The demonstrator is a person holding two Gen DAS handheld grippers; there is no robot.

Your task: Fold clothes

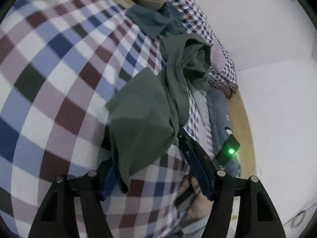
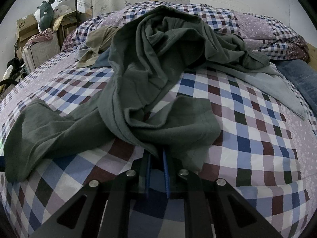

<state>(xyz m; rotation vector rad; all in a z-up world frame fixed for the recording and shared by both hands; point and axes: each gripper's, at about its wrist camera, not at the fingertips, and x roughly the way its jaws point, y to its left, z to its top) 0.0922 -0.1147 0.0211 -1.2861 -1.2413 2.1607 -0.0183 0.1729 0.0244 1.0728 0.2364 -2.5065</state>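
A dark green garment [image 2: 150, 63] lies crumpled and twisted on the checked bed sheet [image 2: 247, 119], one end trailing to the left. My right gripper [image 2: 156, 154] is shut on its near edge, and the cloth runs in between the blue pads [image 2: 165, 170]. In the left wrist view another part of the green garment [image 1: 142, 119] drapes between the wide-apart fingers of my left gripper [image 1: 142, 136]. That gripper is open. Cloth covers its left finger, while the right finger [image 1: 196, 158] shows.
A khaki garment [image 2: 99, 37], a teal one [image 2: 103, 59], a pale grey one [image 2: 273, 85] and blue denim [image 2: 301, 75] lie further back. A folded checked duvet [image 2: 257, 25] is at the head. Boxes and a plush toy [image 2: 45, 13] stand left; a white wall [image 1: 267, 59] borders the bed.
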